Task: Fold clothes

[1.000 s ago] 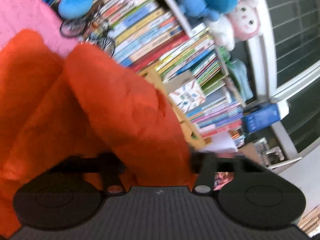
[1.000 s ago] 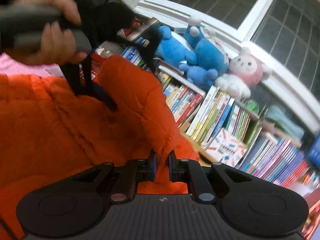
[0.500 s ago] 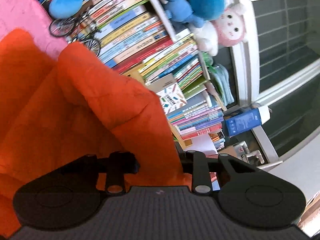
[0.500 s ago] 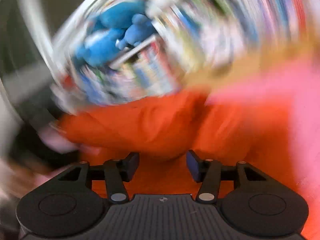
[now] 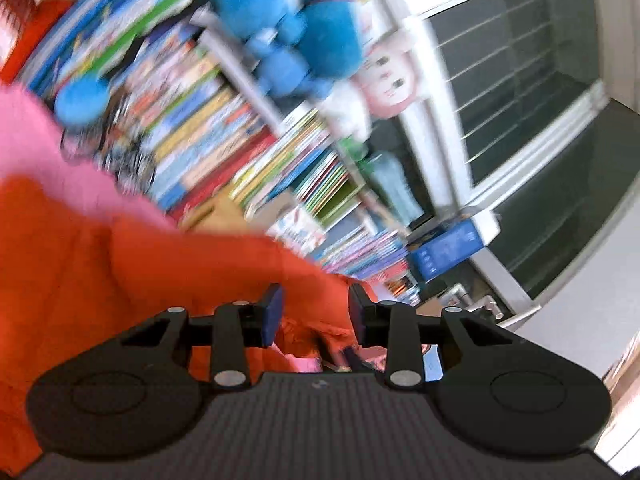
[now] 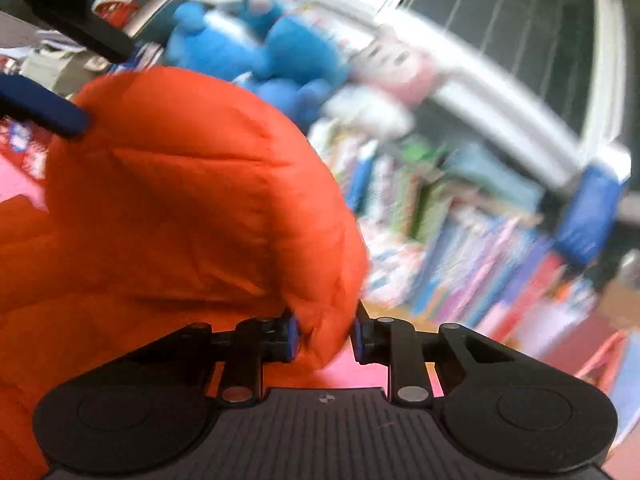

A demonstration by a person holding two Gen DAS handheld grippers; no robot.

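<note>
An orange padded jacket [image 5: 100, 280] lies on a pink surface [image 5: 36, 148]. In the left wrist view a fold of it runs across in front of my left gripper [image 5: 314, 314], whose jaws stand apart with fabric between and below them, not pinched. In the right wrist view the jacket [image 6: 180, 200] bulges up as a rounded fold. My right gripper [image 6: 324, 338] has its jaws apart with the edge of that fold between them. The left gripper's blue finger [image 6: 44, 110] touches the fold at the upper left. Both views are blurred.
A bookshelf full of colourful books [image 5: 240, 140] stands behind the pink surface, also in the right wrist view [image 6: 460, 248]. Blue plush toys [image 5: 288, 32] and a pink-white plush [image 5: 384, 88] sit on top. A window [image 5: 540, 80] is to the right. A blue box [image 5: 448, 248] stands by it.
Both grippers have opened and let the jacket go. The raised fold in the left view has dropped lower. Both cameras swung quickly, and the right one turned back toward the shelf.
</note>
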